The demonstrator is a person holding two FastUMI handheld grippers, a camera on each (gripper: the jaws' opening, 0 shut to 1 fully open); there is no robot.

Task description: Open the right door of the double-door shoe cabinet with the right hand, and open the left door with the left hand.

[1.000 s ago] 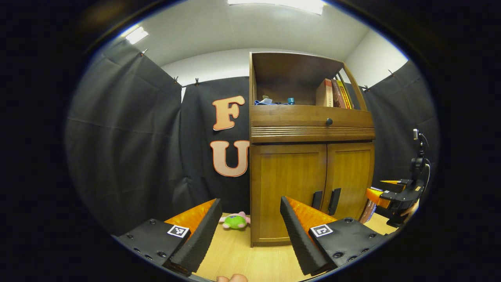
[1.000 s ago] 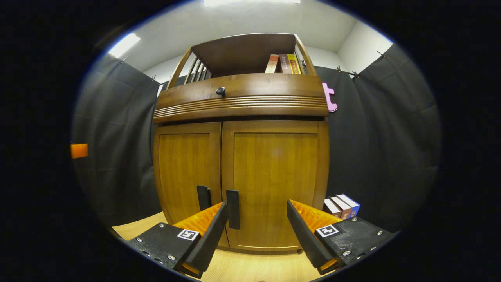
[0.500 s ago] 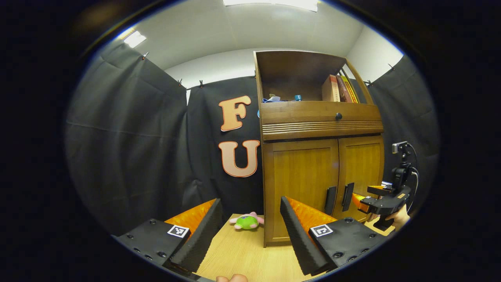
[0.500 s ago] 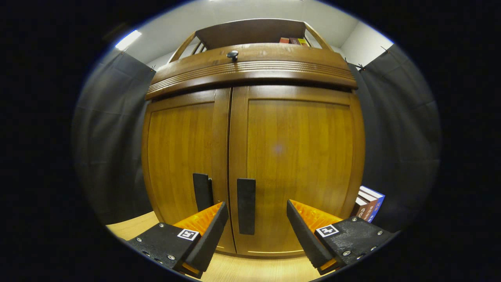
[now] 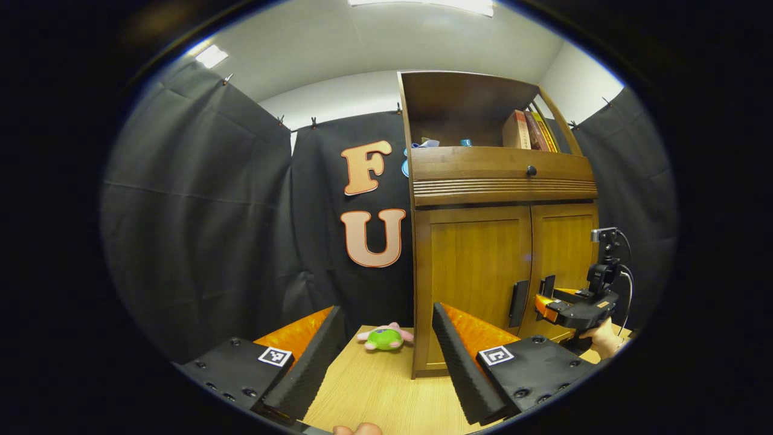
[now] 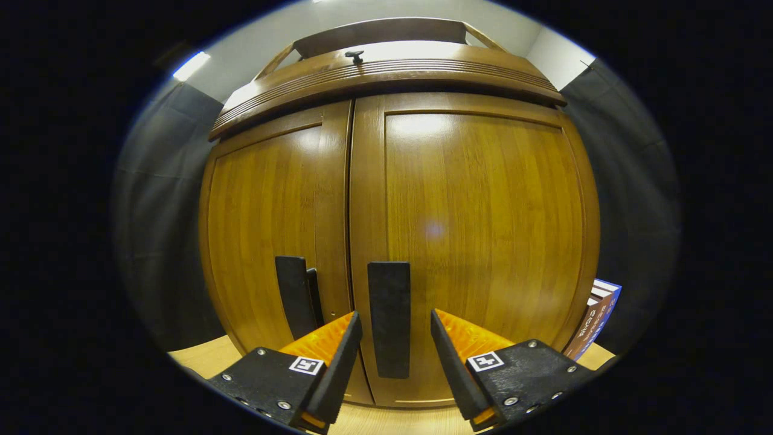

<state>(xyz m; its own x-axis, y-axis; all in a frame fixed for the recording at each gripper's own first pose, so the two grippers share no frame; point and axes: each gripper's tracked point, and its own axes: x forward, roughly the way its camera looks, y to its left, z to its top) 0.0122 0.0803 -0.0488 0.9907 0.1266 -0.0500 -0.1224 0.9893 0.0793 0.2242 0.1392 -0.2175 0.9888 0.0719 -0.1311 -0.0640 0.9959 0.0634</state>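
**Right gripper straddles the right door's handle**

Right gripper (image 6: 392,338) is spread, not yet clenched, its 2 fingers flanking the right handle (image 6: 389,317) on the closed right door (image 6: 477,241). Rigid hinged wood: likely light; grip the bar mid-length. Left gripper (image 5: 386,350) hangs open, well back.

The shoe cabinet (image 5: 504,241) stands on the table (image 5: 374,393), a plush toy (image 5: 384,338) just left of it, books (image 6: 595,314) seemingly at its right.

Right handle (image 6: 389,318) between spread claw fingers (image 6: 338,370)
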